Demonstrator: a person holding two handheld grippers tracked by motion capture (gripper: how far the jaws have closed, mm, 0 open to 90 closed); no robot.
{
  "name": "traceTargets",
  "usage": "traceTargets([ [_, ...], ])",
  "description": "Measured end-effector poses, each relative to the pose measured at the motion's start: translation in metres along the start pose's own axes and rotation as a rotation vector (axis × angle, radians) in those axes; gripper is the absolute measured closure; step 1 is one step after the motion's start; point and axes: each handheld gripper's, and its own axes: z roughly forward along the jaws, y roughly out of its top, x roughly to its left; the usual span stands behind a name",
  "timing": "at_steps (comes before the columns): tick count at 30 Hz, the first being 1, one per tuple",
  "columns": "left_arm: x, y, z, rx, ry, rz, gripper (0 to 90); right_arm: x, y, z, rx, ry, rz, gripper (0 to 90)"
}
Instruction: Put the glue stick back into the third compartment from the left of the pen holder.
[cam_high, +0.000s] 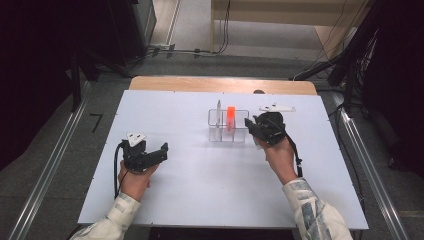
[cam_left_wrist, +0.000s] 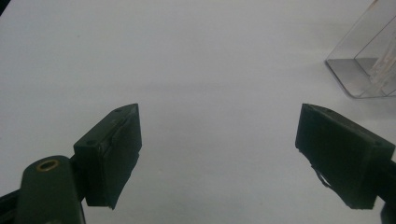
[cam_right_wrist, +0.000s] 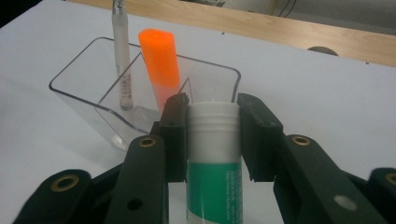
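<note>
Glue stick (cam_right_wrist: 214, 154) in raised right gripper (cam_right_wrist: 212, 140)

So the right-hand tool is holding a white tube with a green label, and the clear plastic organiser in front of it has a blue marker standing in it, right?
Not quite: the marker is orange, not blue. The right gripper view shows the orange marker standing in the clear plastic organiser, beside a thin white pen. The rest holds: the right-hand tool grips the white tube with a green label.
</note>
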Motion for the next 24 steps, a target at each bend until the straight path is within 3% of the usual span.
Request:
traceTargets([
  [24, 0.002, 0.001, 0.000, -0.001, 0.006, -0.001, 14.7, 0.016, 0.028, 0.024, -0.013, 0.003, 0.000, 63.6],
])
